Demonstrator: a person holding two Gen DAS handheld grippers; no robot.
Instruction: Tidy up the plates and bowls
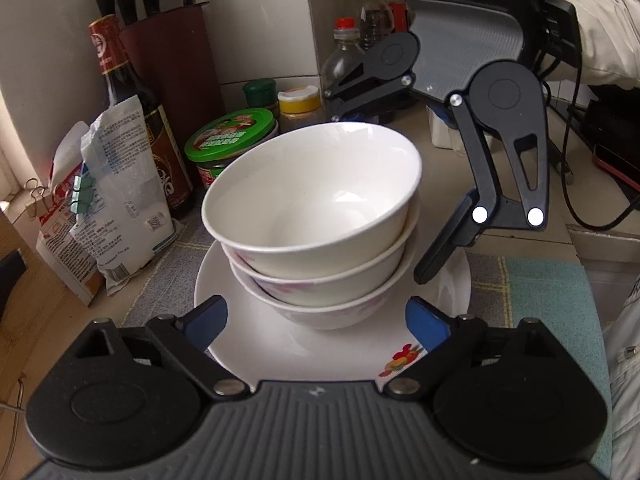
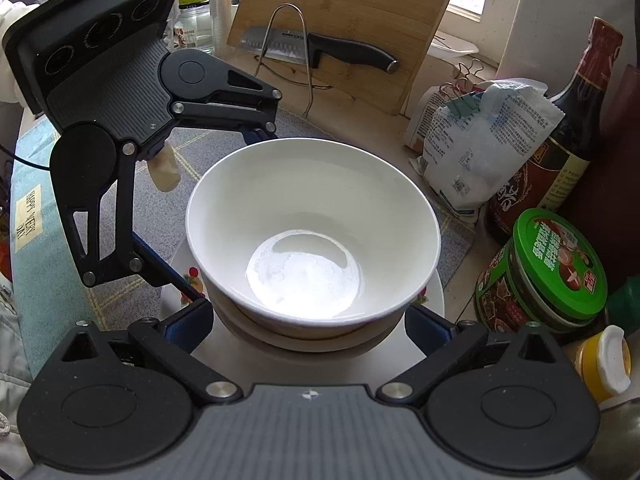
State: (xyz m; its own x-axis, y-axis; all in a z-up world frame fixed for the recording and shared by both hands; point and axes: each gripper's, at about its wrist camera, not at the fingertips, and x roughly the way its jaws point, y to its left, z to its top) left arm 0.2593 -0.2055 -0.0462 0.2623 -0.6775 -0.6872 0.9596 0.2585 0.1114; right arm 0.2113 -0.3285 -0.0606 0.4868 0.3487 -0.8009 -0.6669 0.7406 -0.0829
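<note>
Your left gripper sits with its blue-padded fingers spread wide, one on each side of the bowl stack, touching nothing. The stack is three white bowls nested on a white plate with a fruit print. Your right gripper hangs just right of the stack, jaws parted, one finger near its rim. Behind and left of the stack stand a green-lidded jar, a sauce bottle and a clipped bag.

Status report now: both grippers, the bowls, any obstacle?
Left gripper open, right gripper open, both empty, flanking the bowls. Three bowls nested, on plate. Jar and bags close beside; nothing between.
</note>
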